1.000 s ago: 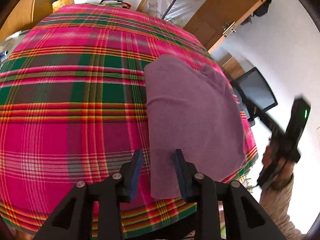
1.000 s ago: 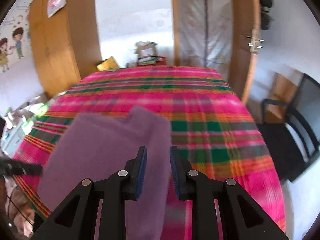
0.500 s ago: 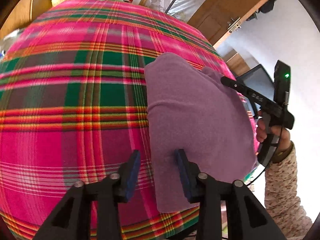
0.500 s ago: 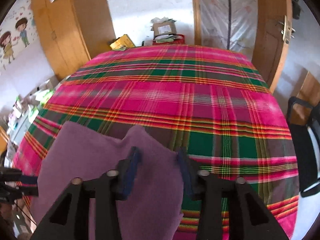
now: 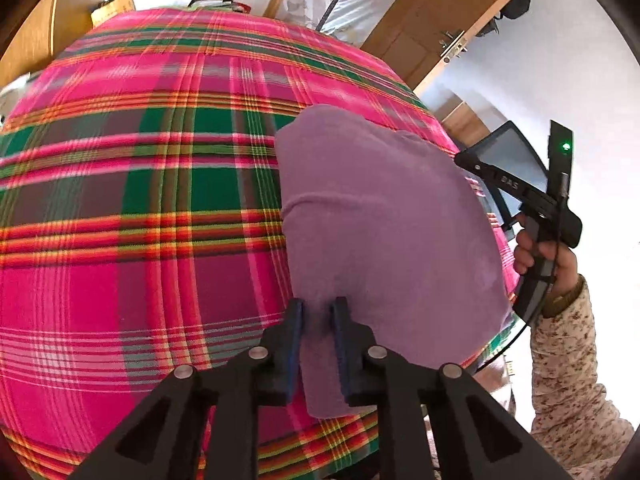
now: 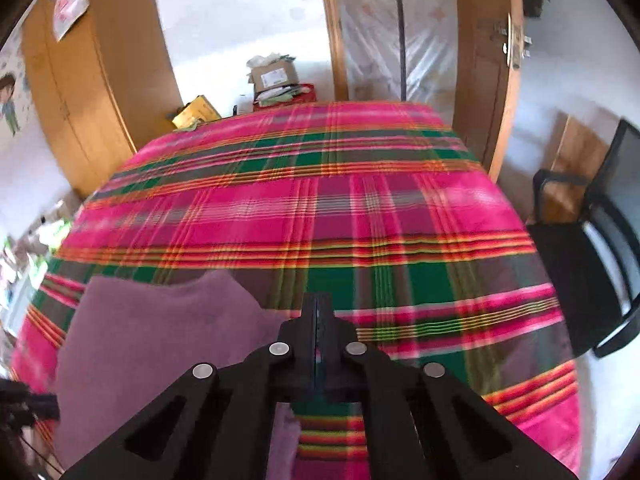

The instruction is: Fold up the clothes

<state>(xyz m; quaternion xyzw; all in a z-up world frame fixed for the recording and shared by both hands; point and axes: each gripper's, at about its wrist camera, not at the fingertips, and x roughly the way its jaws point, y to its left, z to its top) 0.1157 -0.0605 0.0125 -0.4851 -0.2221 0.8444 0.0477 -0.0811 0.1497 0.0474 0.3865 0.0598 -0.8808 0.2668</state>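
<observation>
The left gripper (image 5: 318,312) pinches the purple cloth (image 5: 384,232) at its near edge. The right gripper (image 6: 319,312) is fully clenched (nothing visible between its fingers) — beside the cloth, over the plaid blanket (image 6: 400,216).

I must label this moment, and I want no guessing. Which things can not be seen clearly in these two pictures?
- Left wrist view: the purple garment is flanked by the left gripper; its near edge lies behind the fingers, so the grip is uncertain.
- Right wrist view: the right gripper has its jaws together; any pinched cloth is hidden.
- Right wrist view: the plaid bedspread is motion-blurred.
</observation>
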